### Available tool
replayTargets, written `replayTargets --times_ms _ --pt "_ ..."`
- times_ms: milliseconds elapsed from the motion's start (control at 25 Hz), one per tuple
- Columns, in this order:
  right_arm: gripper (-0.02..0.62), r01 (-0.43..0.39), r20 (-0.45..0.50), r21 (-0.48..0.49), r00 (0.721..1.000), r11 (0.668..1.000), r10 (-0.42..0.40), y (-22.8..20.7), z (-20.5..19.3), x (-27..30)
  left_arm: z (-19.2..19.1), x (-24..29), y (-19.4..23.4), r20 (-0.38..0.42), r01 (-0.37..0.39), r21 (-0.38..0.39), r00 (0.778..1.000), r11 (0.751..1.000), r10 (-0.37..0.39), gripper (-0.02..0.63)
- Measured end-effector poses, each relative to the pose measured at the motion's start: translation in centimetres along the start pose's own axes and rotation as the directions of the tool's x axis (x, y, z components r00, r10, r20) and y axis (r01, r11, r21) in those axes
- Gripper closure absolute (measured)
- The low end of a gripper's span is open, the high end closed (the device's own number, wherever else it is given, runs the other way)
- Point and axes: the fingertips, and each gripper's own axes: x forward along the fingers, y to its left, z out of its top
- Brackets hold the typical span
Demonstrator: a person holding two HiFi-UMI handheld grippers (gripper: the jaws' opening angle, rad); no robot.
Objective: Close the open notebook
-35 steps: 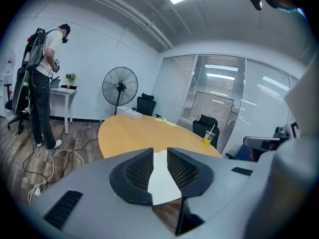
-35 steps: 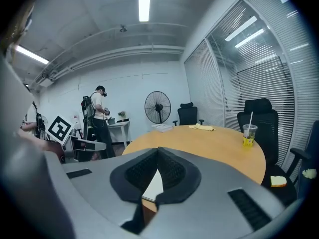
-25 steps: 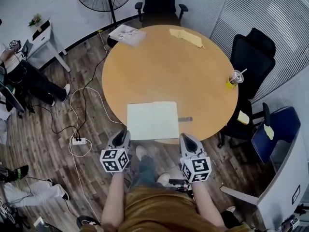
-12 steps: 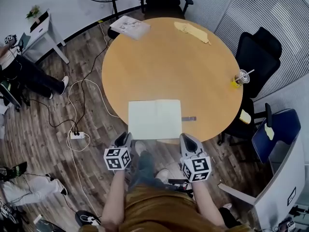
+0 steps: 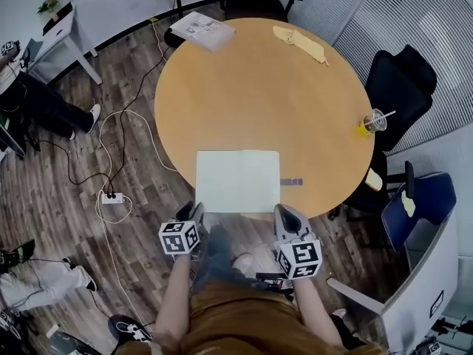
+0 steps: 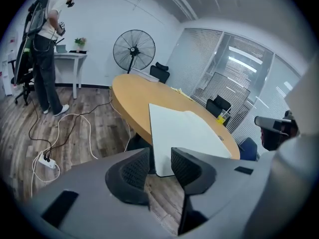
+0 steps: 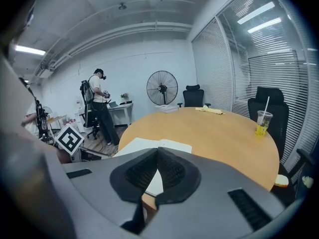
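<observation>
So the notebook (image 5: pixel 238 181) is lying open and flat, pages up, right at the near edge of the round tabletop (image 5: pixel 259 87). The left claw (image 6: pixel 159 157) is hovering just off that edge by the notebook's left corner. Its jaws have just been opening and are sitting spread with nothing between them. The right claw (image 7: pixel 158 154) is hanging near the right corner, jaws pressed together on nothing. Neither one is touching the notebook.

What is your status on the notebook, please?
Left tongs empty, just opened wider; right tongs shut, empty. Open white paper notebook flat on round wooden table, untouched. Nothing on pages.
</observation>
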Motion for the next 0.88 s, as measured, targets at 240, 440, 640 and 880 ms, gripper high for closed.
replayTargets --times_ms 240,440,640,880 --pt "0.584 -0.02 -0.013 -0.021 1.0 1.0 0.02 0.7 0.0 0.7 -0.7 0.6 0.1 -0.006 0.045 -0.052 0.999 0.998 -0.046 0.445" --pt "0.584 -0.021 -0.027 -0.021 0.999 1.0 0.02 0.9 -0.5 0.6 -0.9 0.8 0.0 0.022 0.098 -0.136 0.995 0.986 -0.096 0.44" --pt "0.584 -0.014 -0.043 -0.022 0.999 1.0 0.013 0.8 -1.1 0.1 -0.9 1.4 -0.2 0.055 0.158 -0.243 0.987 0.957 -0.149 0.434" --pt "0.584 -0.014 -0.043 -0.026 0.999 1.0 0.013 0.7 -1.0 -0.2 -1.2 1.6 -0.3 0.06 0.206 -0.308 0.979 0.929 -0.197 0.457"
